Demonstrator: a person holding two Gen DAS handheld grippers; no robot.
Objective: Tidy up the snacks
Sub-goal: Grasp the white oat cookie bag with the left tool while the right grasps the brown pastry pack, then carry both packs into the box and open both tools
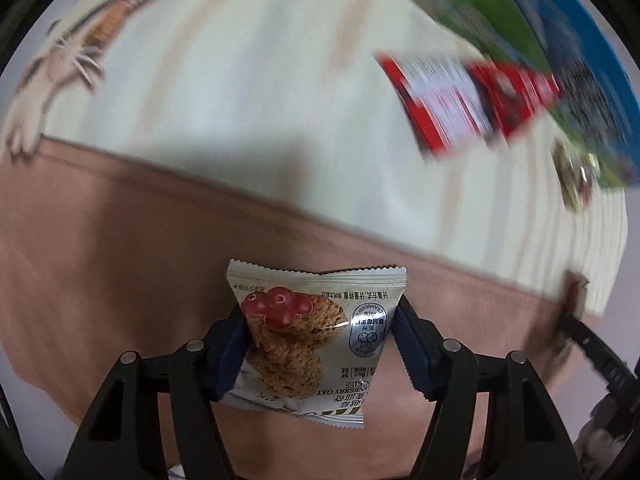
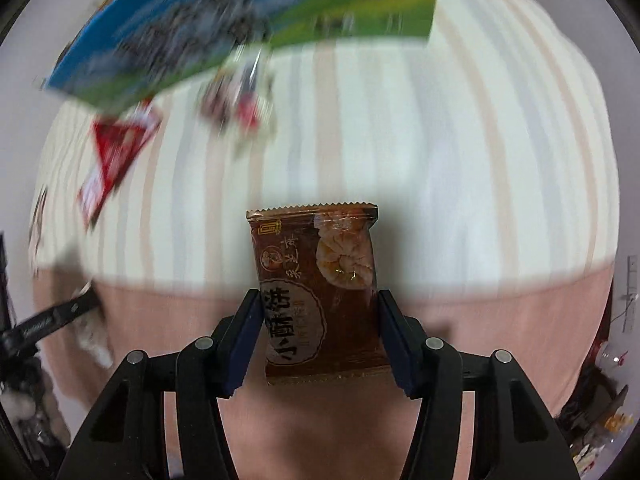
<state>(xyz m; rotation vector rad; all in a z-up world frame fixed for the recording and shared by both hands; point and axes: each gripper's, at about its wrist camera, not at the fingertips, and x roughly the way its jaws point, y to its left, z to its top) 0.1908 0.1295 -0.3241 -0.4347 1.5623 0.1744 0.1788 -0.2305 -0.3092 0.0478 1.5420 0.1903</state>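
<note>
My left gripper (image 1: 318, 312) is shut on a silver cranberry oat cookie packet (image 1: 316, 344) and holds it above the pink band of the cloth. My right gripper (image 2: 316, 304) is shut on a brown pastry packet (image 2: 320, 296) and holds it upright above the cloth. A red snack packet (image 1: 460, 96) lies on the striped cloth at the right of the left wrist view; it also shows in the right wrist view (image 2: 116, 156). A small dark packet (image 2: 240, 104) lies near a blue and green box (image 2: 240, 28), which the left wrist view (image 1: 560, 40) shows too.
The striped cream cloth (image 2: 440, 160) with a pink border (image 1: 120, 260) covers the surface. A printed cat figure (image 1: 80, 52) is on the cloth at far left. A small packet (image 1: 576, 176) lies by the box. Both views are motion-blurred. Clutter sits at the right edge (image 2: 600, 420).
</note>
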